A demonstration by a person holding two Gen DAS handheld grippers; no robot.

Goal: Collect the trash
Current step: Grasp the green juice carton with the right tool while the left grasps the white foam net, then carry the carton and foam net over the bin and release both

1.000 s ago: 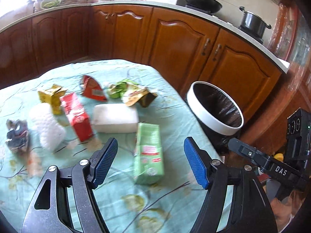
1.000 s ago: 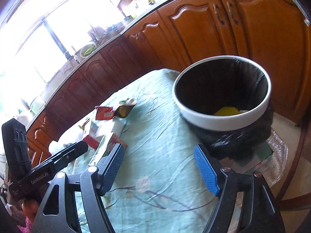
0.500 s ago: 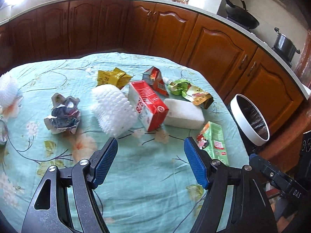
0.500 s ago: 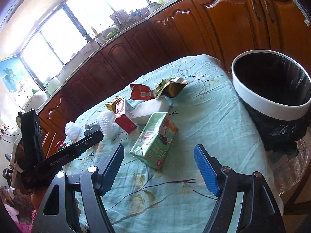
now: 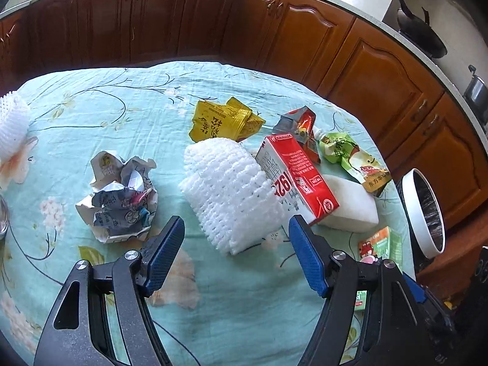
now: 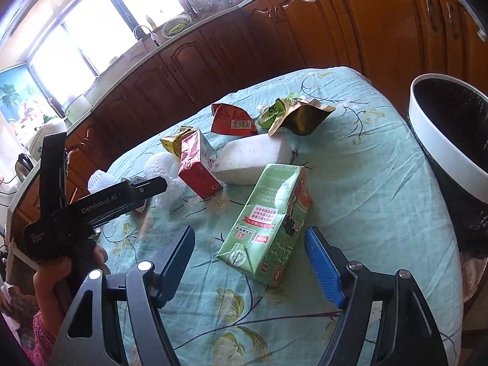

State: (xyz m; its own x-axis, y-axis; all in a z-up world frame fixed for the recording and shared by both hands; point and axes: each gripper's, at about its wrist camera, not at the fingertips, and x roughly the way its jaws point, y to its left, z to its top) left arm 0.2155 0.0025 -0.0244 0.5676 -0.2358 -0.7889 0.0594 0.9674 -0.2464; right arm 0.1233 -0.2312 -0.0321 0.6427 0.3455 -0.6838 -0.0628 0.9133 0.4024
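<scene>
Trash lies on a table with a teal floral cloth (image 5: 128, 116). My left gripper (image 5: 236, 251) is open and empty, just short of a white foam net sleeve (image 5: 228, 195). Beside the sleeve are crumpled paper (image 5: 122, 198), a red carton (image 5: 297, 177), a yellow packet (image 5: 219, 120) and a white foam block (image 5: 350, 210). My right gripper (image 6: 250, 259) is open, with the near end of a green carton (image 6: 271, 219) between its jaws, not touching. The white-rimmed bin (image 6: 451, 143) with a black liner stands off the table's right edge.
A red wrapper (image 6: 230, 119) and a green-gold pouch (image 6: 296, 116) lie at the far side. Another foam net (image 5: 12, 128) is at the left edge. Brown cabinets (image 5: 183, 21) ring the table. The left gripper's body (image 6: 91, 207) shows in the right wrist view.
Both grippers swung left, away from the bin, and moved in over the table. The left one now faces the foam sleeve, the right one the green carton. Both stayed open.
</scene>
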